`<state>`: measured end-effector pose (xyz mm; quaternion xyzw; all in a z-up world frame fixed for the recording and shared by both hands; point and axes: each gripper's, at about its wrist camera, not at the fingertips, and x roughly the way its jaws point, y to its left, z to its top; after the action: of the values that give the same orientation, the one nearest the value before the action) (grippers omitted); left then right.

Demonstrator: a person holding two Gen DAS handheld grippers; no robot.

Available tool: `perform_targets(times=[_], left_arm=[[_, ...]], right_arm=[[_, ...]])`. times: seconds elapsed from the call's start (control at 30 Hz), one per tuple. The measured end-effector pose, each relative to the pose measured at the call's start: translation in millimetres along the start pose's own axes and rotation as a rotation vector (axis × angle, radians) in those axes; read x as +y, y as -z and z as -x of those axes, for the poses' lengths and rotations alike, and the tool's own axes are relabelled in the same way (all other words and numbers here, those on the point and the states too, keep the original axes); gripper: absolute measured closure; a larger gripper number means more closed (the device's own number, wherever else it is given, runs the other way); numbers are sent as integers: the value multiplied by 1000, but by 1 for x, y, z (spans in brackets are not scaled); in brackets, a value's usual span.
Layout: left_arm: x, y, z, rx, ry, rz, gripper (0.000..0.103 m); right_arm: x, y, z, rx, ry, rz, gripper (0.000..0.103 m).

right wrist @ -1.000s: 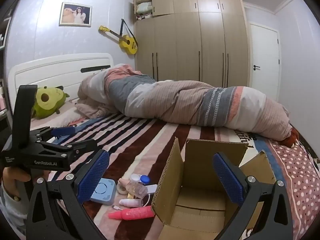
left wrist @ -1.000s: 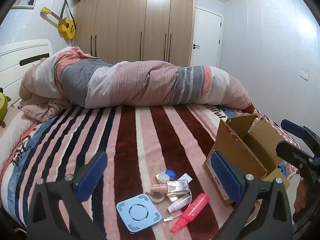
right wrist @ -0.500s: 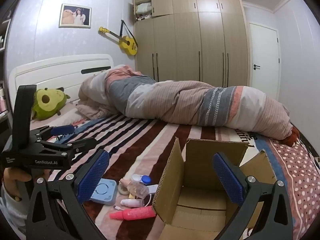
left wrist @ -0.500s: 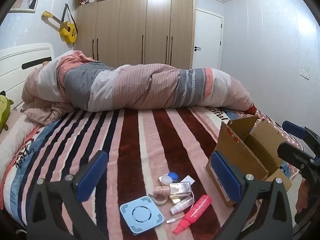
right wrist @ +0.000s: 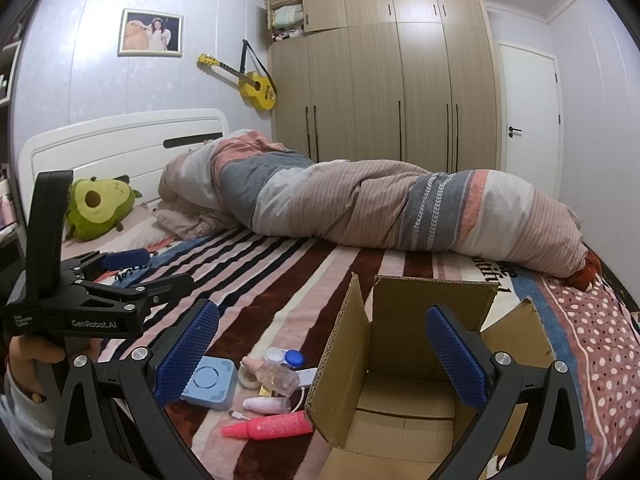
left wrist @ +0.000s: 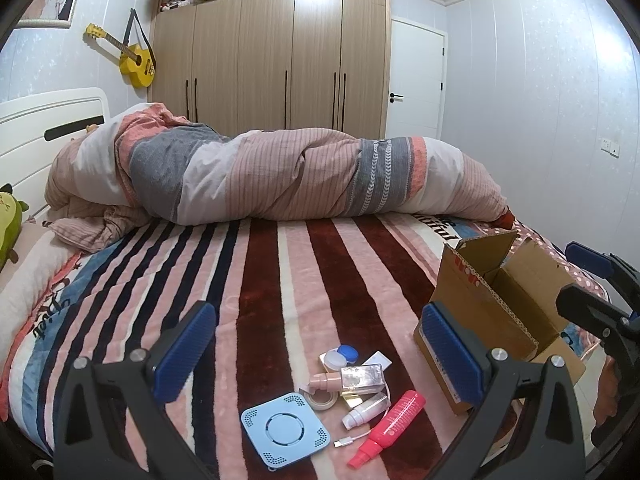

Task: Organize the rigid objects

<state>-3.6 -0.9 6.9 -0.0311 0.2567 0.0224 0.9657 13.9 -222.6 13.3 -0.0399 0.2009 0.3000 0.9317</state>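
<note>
Small items lie in a cluster on the striped blanket: a light blue square device (left wrist: pixel 285 436) (right wrist: pixel 209 383), a pink spray bottle (left wrist: pixel 389 420) (right wrist: pixel 269 426), a clear bottle with a beige pump (left wrist: pixel 352 379) (right wrist: pixel 272 373), a small white bottle (left wrist: pixel 365 405) (right wrist: pixel 267 403), a tape roll (left wrist: pixel 320 399) and a blue-and-white lens case (left wrist: pixel 340 356) (right wrist: pixel 285 357). An open empty cardboard box (left wrist: pixel 496 316) (right wrist: pixel 416 364) stands to their right. My left gripper (left wrist: pixel 316 354) is open and empty above the cluster. My right gripper (right wrist: pixel 322 354) is open and empty in front of the box.
A rolled striped duvet (left wrist: pixel 280 176) lies across the far side of the bed. A green avocado plush (right wrist: pixel 98 206) sits by the white headboard (right wrist: pixel 120 148). Wardrobes (left wrist: pixel 280 48), a yellow ukulele (left wrist: pixel 136 60) and a door (left wrist: pixel 416 84) line the far wall.
The left wrist view has shifted slightly, so the items and box sit a little to the right and lower. The right wrist view is nearly unchanged. Both grippers stay open.
</note>
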Motion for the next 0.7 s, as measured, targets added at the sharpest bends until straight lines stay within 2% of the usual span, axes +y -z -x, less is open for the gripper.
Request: perform_targets(times=[0.7], left_arm=[[-2, 1, 0, -1, -2, -2, 0]], right_arm=[[-1, 0, -1, 2, -1, -3, 0]])
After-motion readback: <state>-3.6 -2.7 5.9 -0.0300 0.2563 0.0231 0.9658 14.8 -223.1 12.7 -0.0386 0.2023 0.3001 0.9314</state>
